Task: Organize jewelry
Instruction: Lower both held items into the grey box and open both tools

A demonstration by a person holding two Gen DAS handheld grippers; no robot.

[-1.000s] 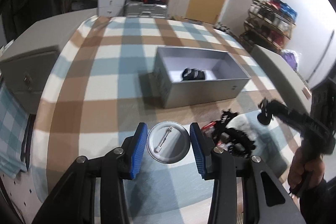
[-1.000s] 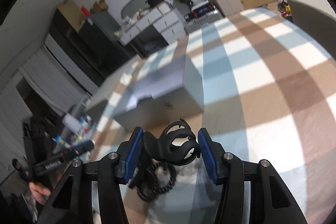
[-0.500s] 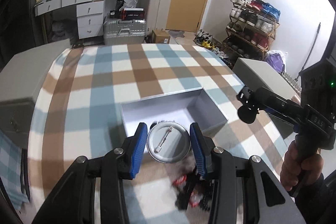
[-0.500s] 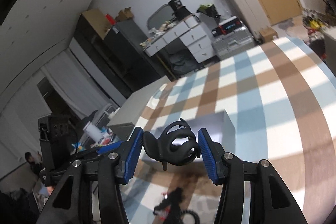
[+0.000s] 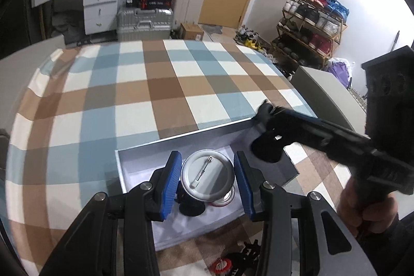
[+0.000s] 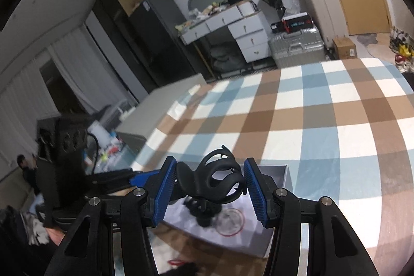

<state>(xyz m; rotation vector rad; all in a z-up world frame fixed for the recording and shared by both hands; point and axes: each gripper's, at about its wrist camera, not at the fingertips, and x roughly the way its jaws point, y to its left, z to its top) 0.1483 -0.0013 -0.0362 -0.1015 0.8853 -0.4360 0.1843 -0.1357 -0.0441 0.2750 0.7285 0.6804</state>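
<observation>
My left gripper (image 5: 207,162) is shut on a round silver pin badge (image 5: 208,176), back side up with its pin showing. It hangs over the open grey box (image 5: 181,136). Under it inside the box lie a black clip (image 5: 191,208) and a red-rimmed badge (image 5: 225,198). My right gripper (image 6: 210,167) is shut on a black hair claw (image 6: 214,183), also above the box (image 6: 284,173). In the left wrist view the right gripper (image 5: 266,131) comes in from the right over the box's far right corner, with the hair claw (image 5: 266,150) in its jaws.
The box stands on a blue, brown and white checked cloth (image 5: 160,95). Loose black and red hair pieces (image 5: 233,263) lie on the cloth in front of the box. A grey cabinet (image 5: 323,89) stands at the table's right. A person's hand (image 5: 367,214) grips the right handle.
Both grippers have moved forward from the pile of loose pieces to above the box, each still carrying its item. The right gripper has rolled towards level.
</observation>
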